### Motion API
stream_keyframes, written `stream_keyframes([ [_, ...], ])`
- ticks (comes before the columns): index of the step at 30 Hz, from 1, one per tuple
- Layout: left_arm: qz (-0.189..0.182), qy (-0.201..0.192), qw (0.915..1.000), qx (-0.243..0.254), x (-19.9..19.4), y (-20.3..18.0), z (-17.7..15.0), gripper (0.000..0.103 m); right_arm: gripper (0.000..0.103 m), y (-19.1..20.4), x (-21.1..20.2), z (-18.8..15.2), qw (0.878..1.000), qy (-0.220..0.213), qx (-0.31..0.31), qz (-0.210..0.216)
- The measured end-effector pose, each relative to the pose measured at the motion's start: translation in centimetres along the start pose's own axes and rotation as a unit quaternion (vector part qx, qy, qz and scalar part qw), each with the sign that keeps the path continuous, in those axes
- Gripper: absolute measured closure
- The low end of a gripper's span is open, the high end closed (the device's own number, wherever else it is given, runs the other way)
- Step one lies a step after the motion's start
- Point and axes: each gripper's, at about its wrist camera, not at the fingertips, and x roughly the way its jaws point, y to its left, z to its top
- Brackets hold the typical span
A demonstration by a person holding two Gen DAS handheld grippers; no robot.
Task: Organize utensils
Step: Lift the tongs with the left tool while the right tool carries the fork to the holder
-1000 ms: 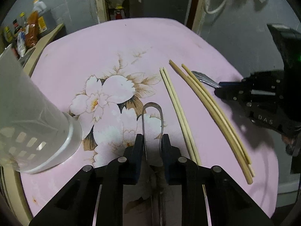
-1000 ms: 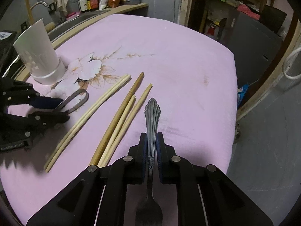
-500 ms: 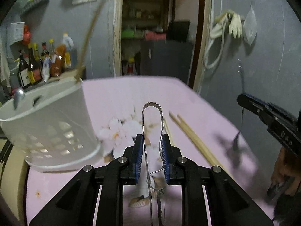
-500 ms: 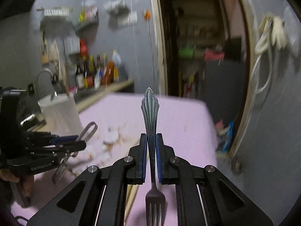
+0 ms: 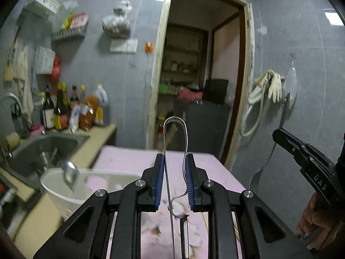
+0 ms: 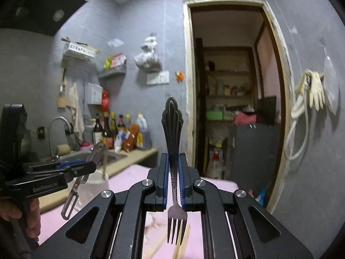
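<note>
White utensil holder (image 5: 64, 185) beside steel sink (image 5: 43, 149).

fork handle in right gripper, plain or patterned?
Patterned: dark metal fork with fluted, fan-shaped handle end. Clearest in right wrist view.

White letters reading "DAS" are showing on the black body of the right gripper (image 5: 278, 132) in the left wrist view. "GenRoboLAI", as nearly as it reads, is standing in pale print along the side of the left gripper (image 6: 91, 166) in the right wrist view. The bottle labels (image 5: 58, 119) are staying too blurred to read.
</note>
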Motion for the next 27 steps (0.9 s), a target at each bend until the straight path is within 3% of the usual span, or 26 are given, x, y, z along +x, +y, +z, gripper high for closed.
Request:
stream_keyframes([
  [7, 0.022, -0.039, 0.9989, 0.011, -2.0, 4.4, 3.2, 0.087, 0.097, 3.1, 0.9, 2.8, 0.998, -0.039, -0.001, 0.044],
  [13, 0.048, -0.054, 0.9971, -0.024, -2.1, 10.2, 4.8, 0.087, 0.097, 6.3, 3.3, 5.3, 0.992, -0.059, 0.016, 0.106],
  [19, 0.070, -0.064, 0.9930, -0.071, -1.2, 14.8, 4.5, 0.087, 0.097, 9.9, 6.9, 6.4, 0.987, -0.056, 0.019, 0.152],
  [27, 0.098, -0.060, 0.9886, -0.097, 1.0, 17.4, 2.2, 0.087, 0.097, 12.7, 11.3, 4.2, 0.987, -0.024, 0.000, 0.159],
])
